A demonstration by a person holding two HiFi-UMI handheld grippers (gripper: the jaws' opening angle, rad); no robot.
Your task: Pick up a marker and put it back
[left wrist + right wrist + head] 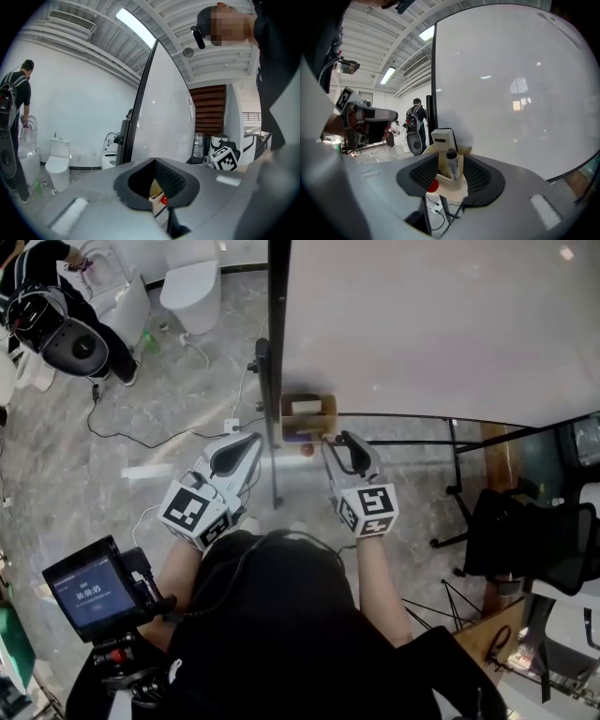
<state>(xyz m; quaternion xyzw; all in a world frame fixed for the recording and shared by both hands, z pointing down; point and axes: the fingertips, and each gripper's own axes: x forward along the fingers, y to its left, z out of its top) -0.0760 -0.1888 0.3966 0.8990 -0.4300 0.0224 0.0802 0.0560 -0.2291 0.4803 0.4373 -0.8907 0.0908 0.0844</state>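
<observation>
Nearest, the left gripper (253, 439) is clenched on nothing, tips together, and hangs left of the work. The right gripper (338, 440) is released, its jaws spread wide.

Between those spread jaws stands the white-bodied marker with a black cap (451, 165). It is upright in the beige open-topped holder box (458, 186), and neither pad presses on it. A small red round object (433, 186) sits at the box's near left corner. A white rectangular eraser block (443, 138) stands behind the marker.

Farther on, the large whiteboard panel (511, 93) carries the box at its lower edge.

Status, as judged: the marker is seated in its holder and free. This fits either stage: the pick-up not begun, or the return complete with only withdrawal left. The pictures do not settle which.
</observation>
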